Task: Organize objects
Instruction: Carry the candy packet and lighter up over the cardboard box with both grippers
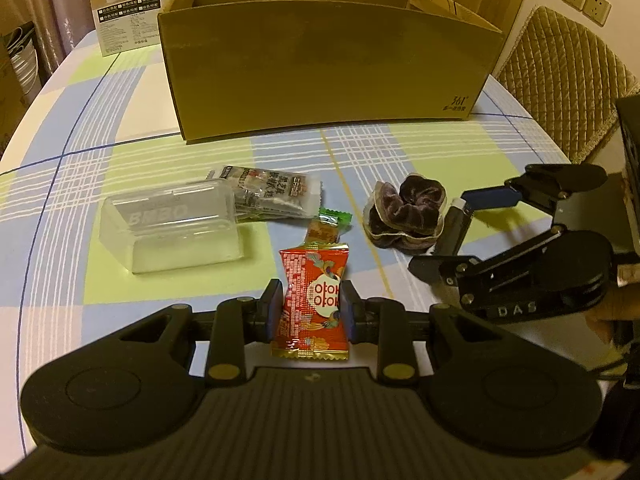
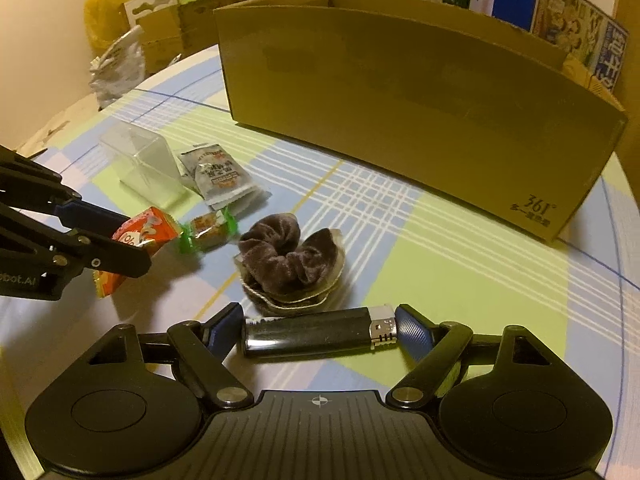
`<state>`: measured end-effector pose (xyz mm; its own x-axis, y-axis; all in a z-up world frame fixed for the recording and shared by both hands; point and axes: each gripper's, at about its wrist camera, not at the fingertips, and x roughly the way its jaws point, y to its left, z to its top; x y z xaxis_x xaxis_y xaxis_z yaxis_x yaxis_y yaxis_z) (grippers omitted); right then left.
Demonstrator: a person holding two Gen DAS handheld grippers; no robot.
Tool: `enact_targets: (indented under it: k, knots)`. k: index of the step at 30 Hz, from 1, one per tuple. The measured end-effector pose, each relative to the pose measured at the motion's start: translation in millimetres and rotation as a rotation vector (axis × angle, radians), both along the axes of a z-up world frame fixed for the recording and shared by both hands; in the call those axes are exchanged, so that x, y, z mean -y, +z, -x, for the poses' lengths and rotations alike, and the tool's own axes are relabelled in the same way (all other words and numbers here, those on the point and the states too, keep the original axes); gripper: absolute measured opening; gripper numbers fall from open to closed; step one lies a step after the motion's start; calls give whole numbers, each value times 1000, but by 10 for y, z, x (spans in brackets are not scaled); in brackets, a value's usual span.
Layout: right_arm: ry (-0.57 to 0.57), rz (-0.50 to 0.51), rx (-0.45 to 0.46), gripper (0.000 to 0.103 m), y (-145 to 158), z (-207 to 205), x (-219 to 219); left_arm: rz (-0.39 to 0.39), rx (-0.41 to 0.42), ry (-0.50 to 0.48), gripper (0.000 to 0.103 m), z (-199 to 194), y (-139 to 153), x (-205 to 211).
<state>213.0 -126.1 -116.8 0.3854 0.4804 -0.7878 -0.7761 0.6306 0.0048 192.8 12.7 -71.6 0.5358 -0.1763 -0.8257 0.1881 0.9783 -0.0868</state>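
My left gripper [image 1: 310, 312] is shut on a red snack packet [image 1: 316, 280], pinched upright at its waist just above the checked tablecloth. The right wrist view shows that packet [image 2: 140, 232] in the left gripper [image 2: 128, 240] at the left. My right gripper [image 2: 318, 332] holds a black lighter [image 2: 308, 332] end to end, with a blue pad against each tip. Just beyond the lighter sits a brown velvet scrunchie [image 2: 288, 264]. A green-ended candy [image 1: 326, 230], grey snack packets [image 1: 272, 196] and a clear plastic case [image 1: 172, 228] lie on the cloth. The open cardboard box [image 1: 320, 72] stands behind them.
A padded chair back [image 1: 560, 80] stands at the table's right edge. A white product box [image 1: 128, 8] stands at the back left. Printed cartons [image 2: 580, 28] stand behind the cardboard box, and bags and boxes [image 2: 116, 52] are piled beyond the table's left side.
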Motion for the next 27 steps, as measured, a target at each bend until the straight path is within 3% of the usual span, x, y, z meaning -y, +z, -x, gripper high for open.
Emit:
enact_targets:
  k: [27]
  knots:
    - [-211,-141,-3,79,962,502,284,-27,95,14,25,376,778,-27]
